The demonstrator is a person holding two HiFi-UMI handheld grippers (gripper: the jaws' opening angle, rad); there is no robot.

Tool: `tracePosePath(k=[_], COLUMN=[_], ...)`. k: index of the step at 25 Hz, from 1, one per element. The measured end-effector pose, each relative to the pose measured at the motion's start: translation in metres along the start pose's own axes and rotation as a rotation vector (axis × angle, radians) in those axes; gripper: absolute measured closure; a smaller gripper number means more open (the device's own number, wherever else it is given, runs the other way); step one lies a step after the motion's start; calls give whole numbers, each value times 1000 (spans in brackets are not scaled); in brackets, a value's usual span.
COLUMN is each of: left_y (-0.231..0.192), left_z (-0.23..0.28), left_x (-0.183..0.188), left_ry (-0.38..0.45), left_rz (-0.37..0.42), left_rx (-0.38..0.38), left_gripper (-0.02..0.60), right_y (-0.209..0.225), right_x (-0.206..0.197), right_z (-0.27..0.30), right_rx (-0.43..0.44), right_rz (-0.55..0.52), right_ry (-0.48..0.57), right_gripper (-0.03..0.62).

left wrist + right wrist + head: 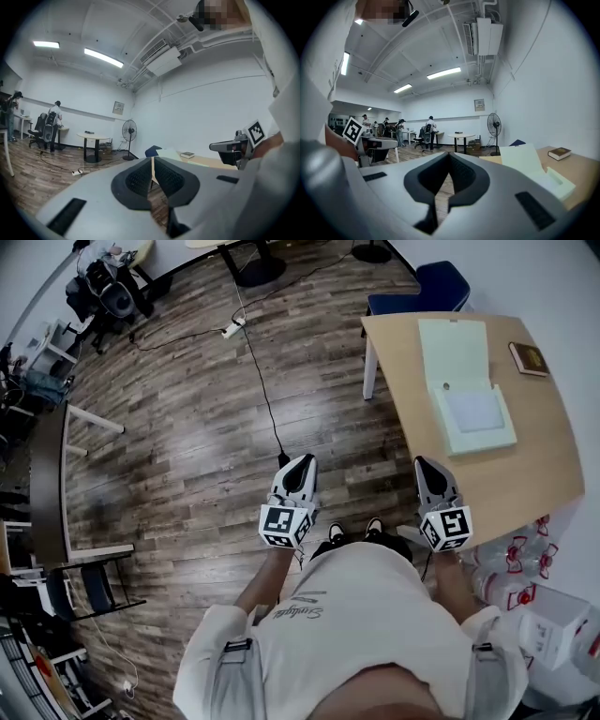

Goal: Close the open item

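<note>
A pale green box [466,390] lies open on the wooden table [525,456] at the right, its lid folded back flat and a white sheet inside. From the right gripper view, the box [529,166] lies ahead to the right. My left gripper [302,461] is held over the floor, left of the table, jaws shut on nothing. The right gripper [424,463] hovers at the table's near left edge, short of the box, also shut and empty. In their own views, the left gripper [153,159] and the right gripper [449,154] each show pads pressed together.
A small brown book [530,358] rests at the table's far right. A blue chair [427,287] stands behind the table. Water bottles [511,563] and a white box [553,624] sit on the floor at lower right. A cable [262,390] runs across the wood floor.
</note>
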State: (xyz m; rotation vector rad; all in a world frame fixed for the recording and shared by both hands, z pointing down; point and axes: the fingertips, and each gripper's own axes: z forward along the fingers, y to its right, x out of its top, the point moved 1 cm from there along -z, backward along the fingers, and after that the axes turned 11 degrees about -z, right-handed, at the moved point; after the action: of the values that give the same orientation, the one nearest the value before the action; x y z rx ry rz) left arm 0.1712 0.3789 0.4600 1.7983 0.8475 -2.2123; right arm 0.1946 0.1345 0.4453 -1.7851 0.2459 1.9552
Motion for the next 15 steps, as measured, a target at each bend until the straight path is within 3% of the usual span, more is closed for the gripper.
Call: tracePosePath(k=[9,15], left_y=[-30,-36], left_z=[14,34], left_x=[-21,-24], left_ry=[-54,-64], left_rz=[-17,-17], left_rx=[-34,-21], left_gripper=[554,554], right_y=[-17,-6], right_x=[-23,-28], right_z=[5,25], right_rx=[-41,-21], right_rz=[34,35], right_ry=[-72,-68], right_gripper=[599,599])
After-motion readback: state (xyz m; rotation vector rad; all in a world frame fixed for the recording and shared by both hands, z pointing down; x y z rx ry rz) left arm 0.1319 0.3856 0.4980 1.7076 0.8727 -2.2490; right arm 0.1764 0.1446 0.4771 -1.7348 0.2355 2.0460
